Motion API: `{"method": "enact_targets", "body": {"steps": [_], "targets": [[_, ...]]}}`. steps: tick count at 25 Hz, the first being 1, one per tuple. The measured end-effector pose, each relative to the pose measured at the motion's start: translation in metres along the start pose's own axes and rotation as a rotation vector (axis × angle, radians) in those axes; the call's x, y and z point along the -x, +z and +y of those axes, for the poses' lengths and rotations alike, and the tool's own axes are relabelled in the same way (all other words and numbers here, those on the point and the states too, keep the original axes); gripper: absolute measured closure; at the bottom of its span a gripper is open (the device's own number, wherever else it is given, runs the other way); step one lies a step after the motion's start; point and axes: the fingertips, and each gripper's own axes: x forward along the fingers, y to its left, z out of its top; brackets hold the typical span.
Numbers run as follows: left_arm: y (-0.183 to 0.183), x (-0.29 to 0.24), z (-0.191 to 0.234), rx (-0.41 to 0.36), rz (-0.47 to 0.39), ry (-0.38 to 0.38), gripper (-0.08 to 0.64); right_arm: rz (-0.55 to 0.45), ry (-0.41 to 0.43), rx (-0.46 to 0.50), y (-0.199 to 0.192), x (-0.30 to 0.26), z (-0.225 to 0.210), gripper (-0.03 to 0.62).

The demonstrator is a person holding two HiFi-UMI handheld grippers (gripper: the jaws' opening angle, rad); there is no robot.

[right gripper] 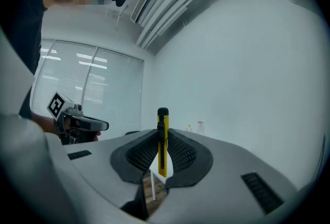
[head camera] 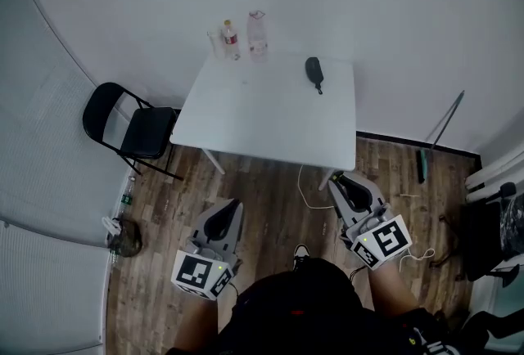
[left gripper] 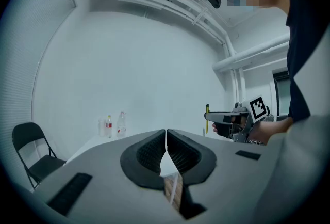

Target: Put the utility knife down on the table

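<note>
The utility knife [right gripper: 163, 140], a slim yellow plastic one with a black slider and black tip, is not yet down. It stands upright between the ribbed black pads of the right tongs [head camera: 352, 188], which pinch it by its lower half so that its black end sticks up above them. The left gripper view shows the same thing from the side: the yellow handle rises from the right tongs, in the air and touching nothing else.

We judge the task barely begun, with the carry, the lowering and the release all left to do. The white rectangular surface [head camera: 270, 120] lies ahead of us. Its near half is bare, and two clear plastic bottles [head camera: 246, 38] and a small dark oval object [head camera: 314, 72] sit along its far edge. In the head view the right tongs hang over the brown wooden floor [head camera: 262, 198], just short of the surface's near right corner. A black folding chair [head camera: 129, 126] stands off to the left, clear of the way.

As to pose, we hold both grippers out in front of the body at about the same height, side by side but apart, each pointing roughly level toward the surface. The left tongs [left gripper: 166, 135] are pressed together at the tips with nothing between them, and they also hover over the floor, short of the near edge.
</note>
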Motion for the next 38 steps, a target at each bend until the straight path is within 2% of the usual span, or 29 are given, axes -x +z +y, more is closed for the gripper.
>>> {"method": "enact_targets", "body": {"steps": [7, 13, 20, 30, 38], "targets": [[0.007, -0.070, 0.004, -0.002, 0.006, 0.057, 0.528, -0.023, 0.030, 0.007, 0.005, -0.027, -0.077, 0.526], [0.006, -0.100, 0.017, 0.003, 0.034, 0.086, 0.528, -0.012, 0.062, -0.024, -0.006, -0.051, -0.100, 0.526], [-0.002, -0.134, 0.049, 0.033, 0.044, 0.060, 0.528, 0.025, 0.053, -0.041, -0.026, -0.089, -0.118, 0.526], [0.005, -0.187, 0.155, 0.023, 0.046, -0.006, 0.528, 0.076, -0.020, -0.003, -0.031, -0.188, -0.133, 0.526], [0.012, -0.203, 0.240, 0.049, 0.033, -0.061, 0.528, 0.156, -0.064, 0.001, -0.046, -0.272, -0.123, 0.526]]}}
